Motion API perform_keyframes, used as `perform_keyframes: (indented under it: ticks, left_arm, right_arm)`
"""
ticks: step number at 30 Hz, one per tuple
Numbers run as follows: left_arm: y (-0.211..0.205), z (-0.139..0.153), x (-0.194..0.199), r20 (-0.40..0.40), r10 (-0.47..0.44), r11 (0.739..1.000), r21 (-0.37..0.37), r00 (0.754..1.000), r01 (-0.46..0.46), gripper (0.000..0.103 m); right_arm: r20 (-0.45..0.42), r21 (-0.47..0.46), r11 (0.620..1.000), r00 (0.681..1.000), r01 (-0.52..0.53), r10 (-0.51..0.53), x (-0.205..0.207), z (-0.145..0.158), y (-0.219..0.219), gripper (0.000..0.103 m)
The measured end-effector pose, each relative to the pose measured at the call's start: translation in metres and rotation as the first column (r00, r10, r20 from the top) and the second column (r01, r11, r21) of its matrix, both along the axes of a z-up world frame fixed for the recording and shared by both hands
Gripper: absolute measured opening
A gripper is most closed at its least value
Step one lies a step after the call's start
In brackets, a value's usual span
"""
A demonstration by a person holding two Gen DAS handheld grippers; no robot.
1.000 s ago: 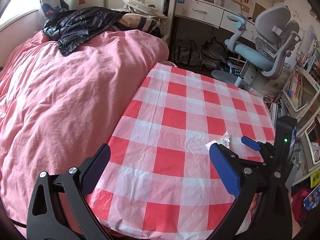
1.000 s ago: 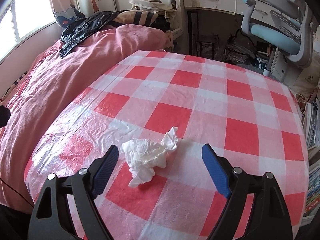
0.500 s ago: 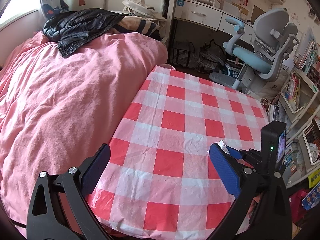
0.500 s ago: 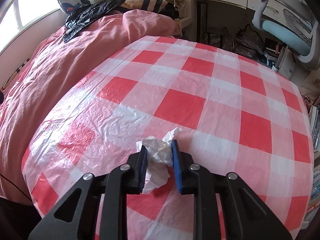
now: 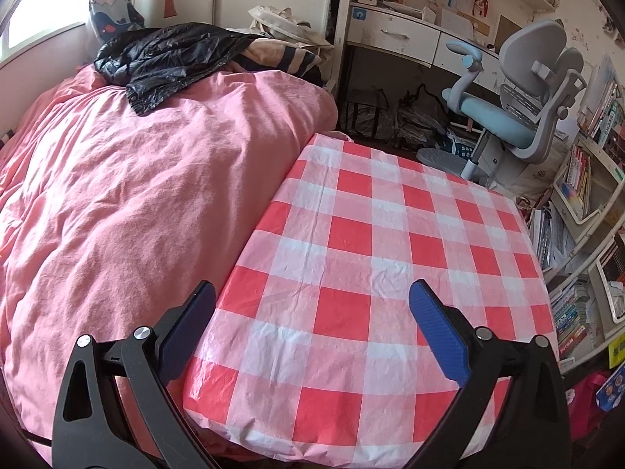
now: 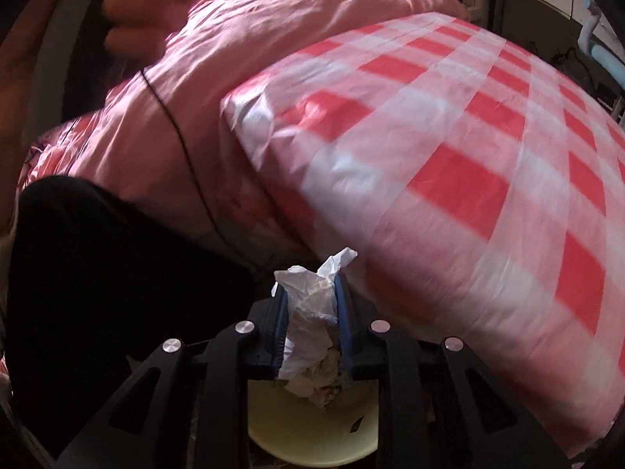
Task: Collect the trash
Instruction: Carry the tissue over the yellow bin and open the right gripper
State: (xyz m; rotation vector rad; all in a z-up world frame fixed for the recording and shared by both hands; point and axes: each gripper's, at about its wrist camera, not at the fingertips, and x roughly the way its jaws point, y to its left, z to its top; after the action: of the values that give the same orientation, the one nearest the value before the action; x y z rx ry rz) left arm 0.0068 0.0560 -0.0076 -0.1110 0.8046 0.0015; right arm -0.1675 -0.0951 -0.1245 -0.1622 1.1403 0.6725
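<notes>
Right wrist view shows my right tool [image 6: 310, 301] clenched on the crumpled white tissue [image 6: 308, 312], the blue pads pressing it from both sides with a twist of paper sticking out past the tips; the jaws have just been closing, and the tissue is between them. The tissue is off the worktop [image 6: 449, 164] now, hanging beyond its near corner, and directly under it I see the pale round mouth of a bin [image 6: 312, 434] with some crumpled waste already inside. The step in hand, as I judge it, is the drop, and doing it well means getting the wad centred over that opening before I let go, since the picture is smeared by motion and I should let the hand settle first. Tissue is light and clings to textured pads, so I want to open wide and perhaps give a small shake downward, not just ease the pads apart. I should keep the tool pointing steeply down so the paper falls clear of the rim and of the hanging checked cloth beside it. In the left wrist view my left tool [image 5: 312, 312] stands released, pads wide apart with nothing between them, above the near edge of the worktop next to the pink duvet [image 5: 136, 195]. The checked cloth [image 5: 371, 254] shows no other scrap there, so I judge this to be the last piece on it.
</notes>
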Motion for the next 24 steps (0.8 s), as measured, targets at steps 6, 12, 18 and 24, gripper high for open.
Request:
perform_keyframes:
  ticks: [6, 12, 18, 24]
  left_arm:
    - [-0.004, -0.004, -0.015, 0.007, -0.007, 0.999, 0.044, 1.0, 0.007, 0.096]
    - [0.0, -0.009, -0.027, -0.007, -0.011, 0.999, 0.052, 1.0, 0.011, 0.096]
    - [0.0, -0.008, -0.048, 0.01, -0.019, 0.998, 0.066, 1.0, 0.019, 0.096]
    - [-0.004, 0.0, -0.064, 0.054, -0.031, 0.996, 0.084, 0.998, 0.026, 0.096]
  right_arm:
    - [-0.048, -0.056, 0.996, 0.997, -0.066, 0.063, -0.022, -0.029, 0.014, 0.023]
    - [-0.129, -0.094, 0.994, 0.991, -0.055, 0.043, -0.019, -0.053, 0.014, 0.053]
    - [0.075, -0.018, 0.996, 0.993, 0.092, -0.09, -0.004, -0.001, -0.009, 0.067]
    - [0.334, 0.126, 0.953, 0.892, 0.276, -0.303, 0.017, 0.073, -0.046, 0.085]
